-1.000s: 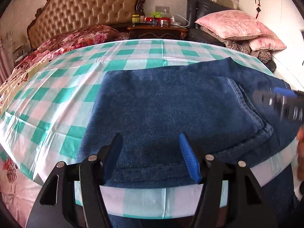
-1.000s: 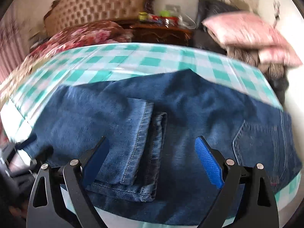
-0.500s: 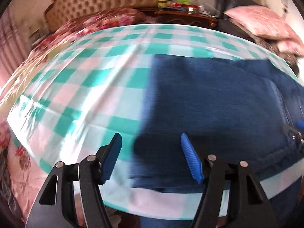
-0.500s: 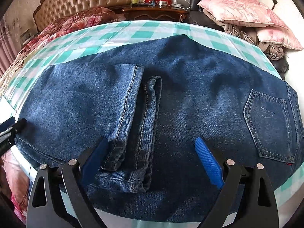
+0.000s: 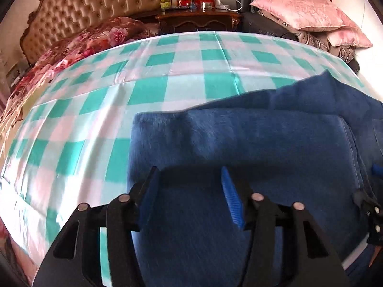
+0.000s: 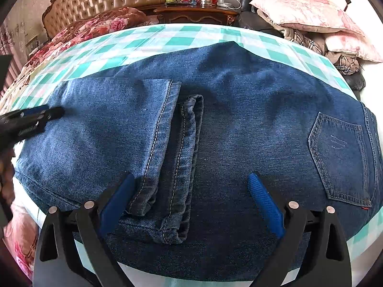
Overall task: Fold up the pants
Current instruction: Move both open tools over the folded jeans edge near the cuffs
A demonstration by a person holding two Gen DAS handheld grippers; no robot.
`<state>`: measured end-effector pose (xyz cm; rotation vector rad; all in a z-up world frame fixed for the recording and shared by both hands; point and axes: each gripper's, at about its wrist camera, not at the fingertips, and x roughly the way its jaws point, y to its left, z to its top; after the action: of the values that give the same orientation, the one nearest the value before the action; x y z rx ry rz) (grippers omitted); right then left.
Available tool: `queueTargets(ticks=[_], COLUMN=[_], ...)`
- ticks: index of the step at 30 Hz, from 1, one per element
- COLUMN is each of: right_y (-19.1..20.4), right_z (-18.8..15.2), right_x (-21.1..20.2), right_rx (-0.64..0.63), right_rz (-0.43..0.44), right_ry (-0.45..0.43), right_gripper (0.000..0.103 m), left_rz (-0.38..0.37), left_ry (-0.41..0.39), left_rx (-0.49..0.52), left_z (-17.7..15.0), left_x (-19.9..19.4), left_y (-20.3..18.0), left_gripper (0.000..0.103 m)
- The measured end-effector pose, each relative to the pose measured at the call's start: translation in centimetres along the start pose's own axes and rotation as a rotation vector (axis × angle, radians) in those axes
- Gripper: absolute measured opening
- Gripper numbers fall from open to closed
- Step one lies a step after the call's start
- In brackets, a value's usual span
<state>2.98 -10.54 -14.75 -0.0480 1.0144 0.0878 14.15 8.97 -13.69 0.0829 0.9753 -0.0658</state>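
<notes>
Blue jeans (image 6: 239, 124) lie on a green and white checked cloth (image 6: 167, 35). The legs are folded over, with both hems (image 6: 182, 157) lying across the middle. A back pocket (image 6: 342, 160) faces up at the right. My right gripper (image 6: 191, 203) is open and empty, low over the near edge of the jeans by the hems. My left gripper (image 5: 189, 191) is open and empty over the folded left end of the jeans (image 5: 239, 148). It also shows at the left of the right wrist view (image 6: 31, 119).
The checked cloth (image 5: 119, 95) extends left of the jeans. Behind it are a floral bedspread (image 5: 95, 38), a tufted headboard (image 5: 95, 0), a dark nightstand (image 5: 198, 21) with small items, and pink pillows (image 5: 304, 9) at the back right.
My left gripper has swung right, from the bare cloth back over the folded end of the jeans. My right gripper has held nearly still over the hems. The jeans have not moved.
</notes>
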Motion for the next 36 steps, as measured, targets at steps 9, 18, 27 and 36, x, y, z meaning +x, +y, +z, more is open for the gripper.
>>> queueTargets(ticks=[9,18,27,36], right_y=[0.0,0.0,-0.1,-0.1], right_z=[-0.3,-0.3,-0.1,0.0], right_x=[-0.1,-0.1,-0.2,-0.2], right_rx=[-0.002,-0.006,-0.005,-0.006], right_rz=[0.006,0.008,0.012,0.015], right_ry=[-0.018,-0.008,-0.006,-0.009], right_gripper=[0.092,0.092,0.093,0.094], left_rz=[0.005,0.071,0.112,0.019], left_ry=[-0.058,-0.066,-0.064,-0.12], left_rx=[-0.16,-0.156,-0.166,-0.082], left_z=[-1.7,-9.8,-10.7,-4.8], left_x=[-3.3,-5.8,-6.6,-6.9], left_y=[5.0,1.5,1.2,-1.6], left_gripper=[0.051,0.055,0.062,0.039])
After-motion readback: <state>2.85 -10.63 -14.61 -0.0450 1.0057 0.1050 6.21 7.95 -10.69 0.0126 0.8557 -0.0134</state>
